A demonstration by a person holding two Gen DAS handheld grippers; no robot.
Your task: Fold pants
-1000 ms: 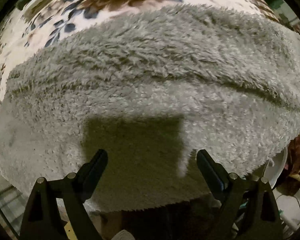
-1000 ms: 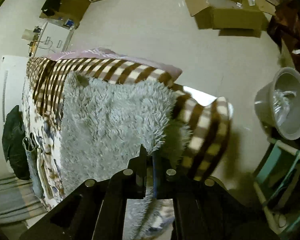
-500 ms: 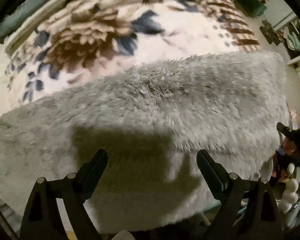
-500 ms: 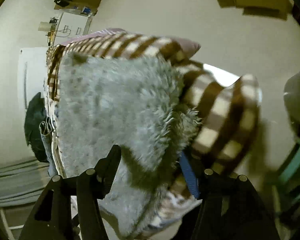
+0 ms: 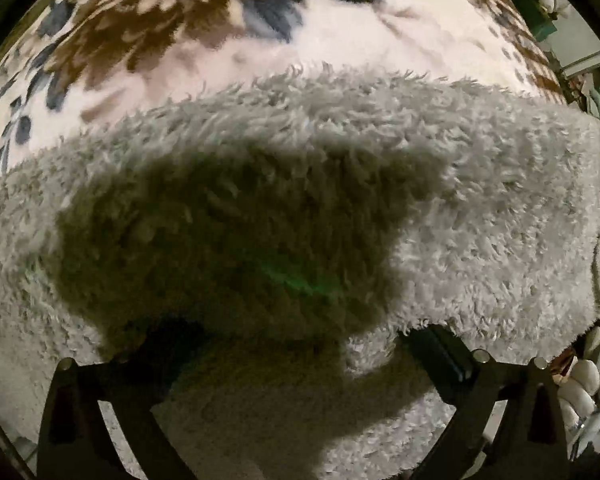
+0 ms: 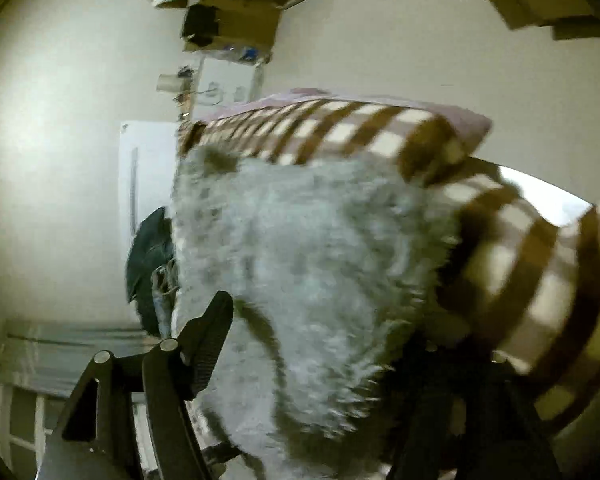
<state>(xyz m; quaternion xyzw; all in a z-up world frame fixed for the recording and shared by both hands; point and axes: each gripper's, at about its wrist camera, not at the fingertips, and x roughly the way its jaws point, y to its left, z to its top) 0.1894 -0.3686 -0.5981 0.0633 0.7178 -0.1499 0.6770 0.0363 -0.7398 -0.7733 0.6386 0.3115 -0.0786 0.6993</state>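
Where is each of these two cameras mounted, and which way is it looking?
Left wrist: on the left tool, looking along its open fingers, close over the fluffy grey pants on a floral blanket.
Right wrist: on the right tool, open, looking along the pants towards a checked blanket and the floor.
Shared: the pants.

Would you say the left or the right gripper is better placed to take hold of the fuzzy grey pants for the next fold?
Probably the left gripper: its open fingers sit low against the grey pants, straddling the near fold. The right gripper is also open over the pants, but its view is blurred, so its contact is unclear.
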